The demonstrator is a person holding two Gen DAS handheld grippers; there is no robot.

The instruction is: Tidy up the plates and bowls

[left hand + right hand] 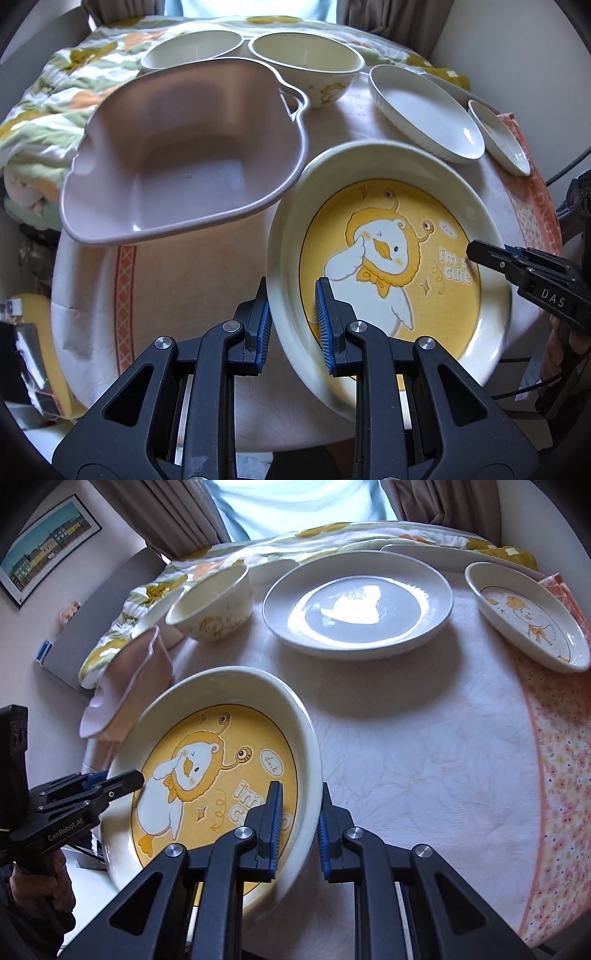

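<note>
A cream plate with a yellow duck picture (388, 240) (207, 760) hangs tilted over the table, held from both sides. My left gripper (293, 295) is shut on its near-left rim, one blue pad inside and one outside. My right gripper (301, 794) is shut on the opposite rim in the same way. Each gripper also shows in the other view: the right gripper (480, 254) at the plate's right edge, the left gripper (129, 779) at its left edge. A hand grips the left tool's handle.
A pink handled basin (184, 155) (129, 675) stands left of the plate. Two cream bowls (192, 48) (306, 62) sit behind it. A white deep plate (358, 602) and a small duck dish (528, 616) lie far right on the pale tablecloth (424, 757). A floral blanket (55, 92) is bunched at the back.
</note>
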